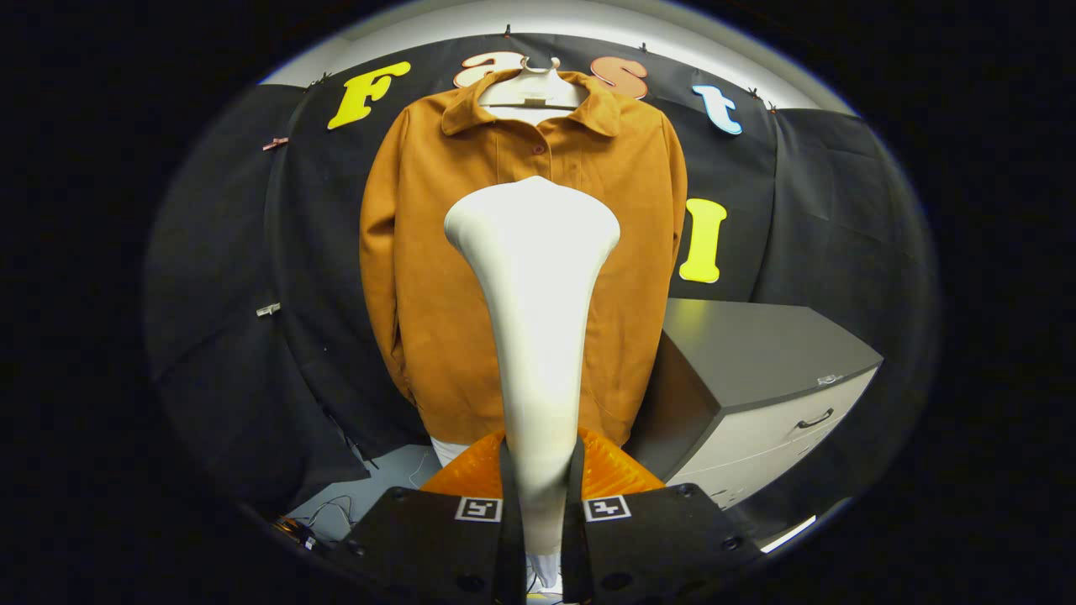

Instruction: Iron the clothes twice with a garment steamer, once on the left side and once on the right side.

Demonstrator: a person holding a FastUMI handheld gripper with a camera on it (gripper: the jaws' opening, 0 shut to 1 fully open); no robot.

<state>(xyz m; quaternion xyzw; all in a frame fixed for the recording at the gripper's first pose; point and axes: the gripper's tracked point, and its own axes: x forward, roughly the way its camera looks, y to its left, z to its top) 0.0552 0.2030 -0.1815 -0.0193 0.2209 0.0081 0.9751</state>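
White garment steamer [533, 336] stands upright, its handle clamped between both fingers of the gripper [540, 496], head raised before the chest of the orange jacket [437, 277]. Jacket hangs on a white hanger [533, 88]. Grey drawer cabinet [756, 378] stands just beside the jacket's hem.

The gripper [538, 496] has its jaws closed on the handle of the white garment steamer [534, 319], one orange finger [471, 475] pressing each side. The steamer's broad head rises upright ahead of them, in front of an orange-brown jacket [429, 294] on a white hanger [535, 88]. A grey drawer cabinet [756, 370] stands beside the jacket
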